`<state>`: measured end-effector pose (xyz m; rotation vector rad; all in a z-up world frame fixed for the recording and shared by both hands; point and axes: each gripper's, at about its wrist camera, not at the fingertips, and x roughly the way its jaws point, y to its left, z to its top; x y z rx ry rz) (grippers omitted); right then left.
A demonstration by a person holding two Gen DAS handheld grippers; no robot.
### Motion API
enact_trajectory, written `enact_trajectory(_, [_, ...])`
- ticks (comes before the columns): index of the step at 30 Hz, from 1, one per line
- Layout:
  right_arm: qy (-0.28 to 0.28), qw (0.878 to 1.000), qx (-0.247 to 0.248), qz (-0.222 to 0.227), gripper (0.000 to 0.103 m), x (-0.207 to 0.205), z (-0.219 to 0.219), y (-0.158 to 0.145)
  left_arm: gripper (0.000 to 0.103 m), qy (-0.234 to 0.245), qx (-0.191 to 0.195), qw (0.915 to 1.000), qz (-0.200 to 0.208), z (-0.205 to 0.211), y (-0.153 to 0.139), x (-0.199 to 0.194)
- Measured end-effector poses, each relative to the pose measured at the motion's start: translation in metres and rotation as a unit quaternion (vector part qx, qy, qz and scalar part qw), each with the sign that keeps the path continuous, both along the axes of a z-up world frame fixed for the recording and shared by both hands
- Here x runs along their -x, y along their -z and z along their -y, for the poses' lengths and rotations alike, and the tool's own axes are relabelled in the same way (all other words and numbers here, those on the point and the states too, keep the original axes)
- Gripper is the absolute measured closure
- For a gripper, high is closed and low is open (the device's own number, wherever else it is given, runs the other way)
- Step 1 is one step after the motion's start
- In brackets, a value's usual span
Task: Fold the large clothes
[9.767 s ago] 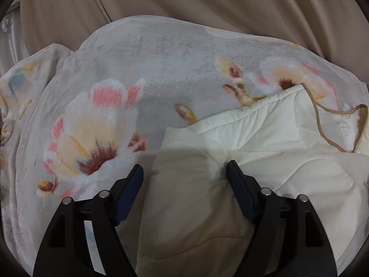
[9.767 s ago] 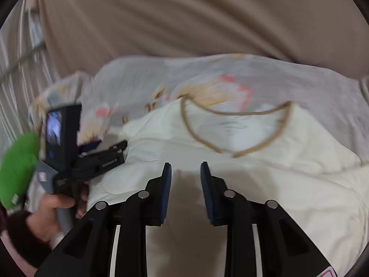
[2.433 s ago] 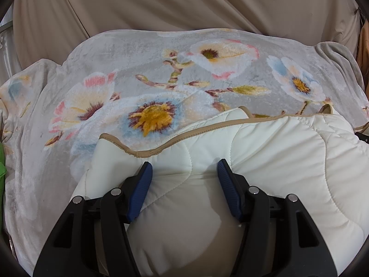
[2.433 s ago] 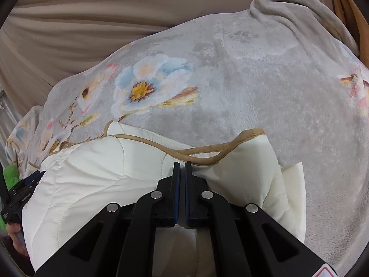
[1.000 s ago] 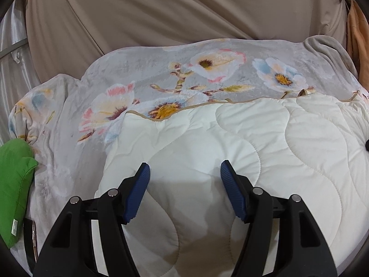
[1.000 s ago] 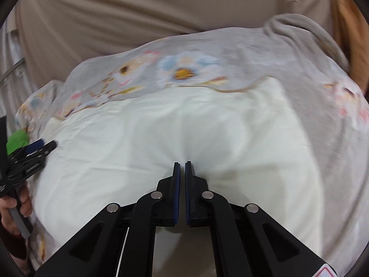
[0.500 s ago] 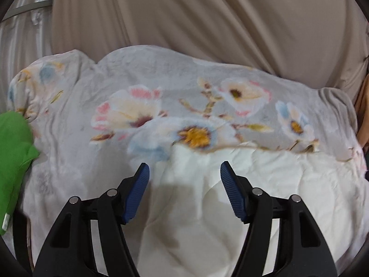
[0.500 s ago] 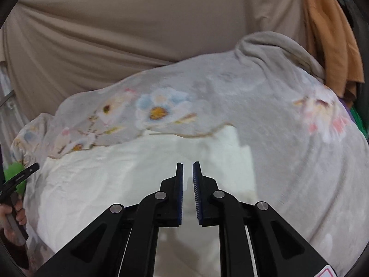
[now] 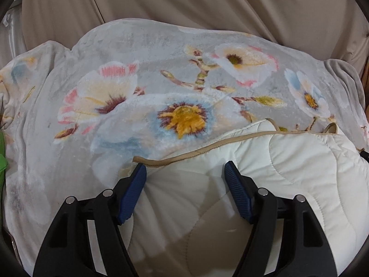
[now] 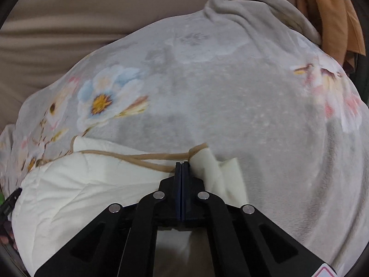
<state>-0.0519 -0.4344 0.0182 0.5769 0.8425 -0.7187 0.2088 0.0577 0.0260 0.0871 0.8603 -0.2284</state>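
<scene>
Nearest the left wrist camera, the left claw (image 9: pixel 185 177) stands wide, its 2 blue pads (image 9: pixel 237 194) spread apart over the cream quilted garment (image 9: pixel 288 173), gripping nothing; the left pad sits just beside the tan piping (image 9: pixel 175 161) that edges the garment. In the right wrist view, the right claw (image 10: pixel 182 173) is pinched tight, its pads pressed together on the garment's (image 10: pixel 80 184) trimmed edge, where the tan piping (image 10: pixel 147 159) bunches into a small knot of fabric and a loose cream flap (image 10: pixel 228 177) juts out to the right. The garment lies in a puffy heap on the near part of the grey floral blanket (image 9: pixel 161 87), filling the lower right of the left view and the lower left of the right view. Beyond it the blanket (image 10: pixel 230 92) spreads bare, printed with pink, blue and yellow flowers. A strip of green cloth (image 9: pixel 1 161) shows at the left edge. Farthest back hangs a beige curtain (image 9: pixel 207 4), with an orange cloth (image 10: pixel 334 16) at the upper right of the right view.
</scene>
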Motion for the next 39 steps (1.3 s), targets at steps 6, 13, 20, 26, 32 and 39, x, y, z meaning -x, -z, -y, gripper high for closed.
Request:
enact_trajectory(6, [-0.051, 0.995, 0.083, 0.02, 0.09, -0.004, -0.069, -0.056, 0.028, -0.008, 0.057, 0.998, 0.026, -0.054, -0.043, 0.054])
enact_trajectory(13, [-0.264, 0.963, 0.042, 0.034, 0.09, -0.082, -0.193, -0.065, 0.018, -0.028, 0.114, 0.992, -0.046, -0.111, -0.018, 0.12])
enact_trajectory(20, [-0.283, 0.958, 0.004, -0.031, 0.091, -0.137, -0.207, -0.012, 0.006, -0.04, 0.197, 0.9744, -0.101, -0.125, 0.025, 0.145])
enact_trajectory(26, [-0.294, 0.955, 0.026, -0.023, 0.093, -0.138, -0.217, 0.01, 0.009, -0.016, 0.221, 0.9702, -0.099, -0.093, 0.024, 0.128])
enact_trajectory(32, [-0.29, 0.957, -0.013, 0.022, 0.093, -0.128, -0.201, 0.0, 0.072, 0.001, 0.228, 0.9723, -0.051, -0.073, -0.025, 0.133])
enact_trajectory(39, [-0.3, 0.951, -0.04, 0.069, 0.092, -0.015, -0.213, -0.047, 0.075, 0.088, 0.227, 0.9694, 0.035, -0.034, -0.106, 0.181])
